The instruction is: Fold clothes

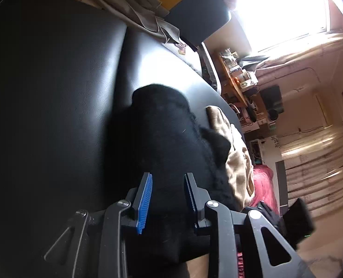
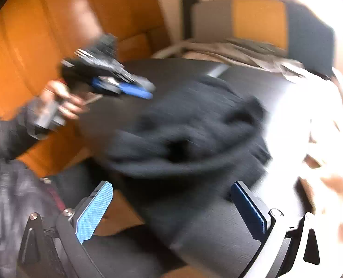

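Garment, black knit (image 1: 162, 136), fuzzy, bunched on black bench (image 1: 55, 81) beside tan cloth (image 1: 237, 162). Left tool (image 1: 168, 180) narrowly parted, empty; right tool (image 2: 171, 194) wide, empty. Right view blurred, hem cut off.

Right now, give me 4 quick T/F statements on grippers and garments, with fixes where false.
1. The left gripper has its jaws apart with nothing pinched between them. True.
2. The black garment lies on the black table. True.
3. The right gripper is shut on the black garment. False: its jaws are wide apart, with the garment's near edge lying between and beyond them, ungripped.
4. The beige garment lies on the far side of the table, away from the black one. False: it sits right beside the black garment, and the black fabric overlaps it.
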`<control>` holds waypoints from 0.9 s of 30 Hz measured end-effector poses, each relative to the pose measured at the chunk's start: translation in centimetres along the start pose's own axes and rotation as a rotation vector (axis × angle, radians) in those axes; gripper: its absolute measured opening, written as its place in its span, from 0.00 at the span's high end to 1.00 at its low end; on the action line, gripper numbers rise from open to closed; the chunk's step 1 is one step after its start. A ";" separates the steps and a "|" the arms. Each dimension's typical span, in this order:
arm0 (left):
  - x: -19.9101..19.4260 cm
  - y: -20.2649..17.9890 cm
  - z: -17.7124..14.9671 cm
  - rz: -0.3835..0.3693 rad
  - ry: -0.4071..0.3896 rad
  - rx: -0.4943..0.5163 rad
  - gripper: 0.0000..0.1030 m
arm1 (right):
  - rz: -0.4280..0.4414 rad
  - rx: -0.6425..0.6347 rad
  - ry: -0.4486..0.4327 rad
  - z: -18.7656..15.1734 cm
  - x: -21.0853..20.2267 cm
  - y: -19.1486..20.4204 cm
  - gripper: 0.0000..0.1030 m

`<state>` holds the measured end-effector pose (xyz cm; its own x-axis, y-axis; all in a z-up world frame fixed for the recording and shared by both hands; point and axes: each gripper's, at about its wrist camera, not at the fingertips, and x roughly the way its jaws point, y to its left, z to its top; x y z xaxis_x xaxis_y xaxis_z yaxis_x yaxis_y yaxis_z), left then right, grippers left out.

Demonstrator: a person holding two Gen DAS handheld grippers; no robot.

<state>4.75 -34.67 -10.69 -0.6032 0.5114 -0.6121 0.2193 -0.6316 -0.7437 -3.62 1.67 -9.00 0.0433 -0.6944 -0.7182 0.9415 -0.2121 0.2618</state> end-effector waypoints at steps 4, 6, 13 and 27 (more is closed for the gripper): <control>1.5 -1.7 -1.3 -0.027 0.001 0.081 0.74 | 0.125 0.009 0.097 2.1 4.3 1.3 0.00; 2.2 -3.1 -1.4 -0.038 -0.010 0.147 0.73 | 0.177 0.039 0.148 2.7 6.7 1.3 0.00; 5.6 -6.1 -2.2 -0.053 0.064 0.365 0.71 | 0.391 0.140 0.195 1.4 7.8 1.0 0.00; 3.6 -6.2 -7.4 -0.002 0.008 0.545 0.71 | 0.036 0.447 -0.133 -3.7 -0.5 -4.1 0.00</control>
<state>6.94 -24.63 -10.27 -0.5966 0.5162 -0.6144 -0.2126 -0.8400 -0.4993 -6.27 5.42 -12.06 0.0023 -0.7828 -0.6222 0.7028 -0.4414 0.5579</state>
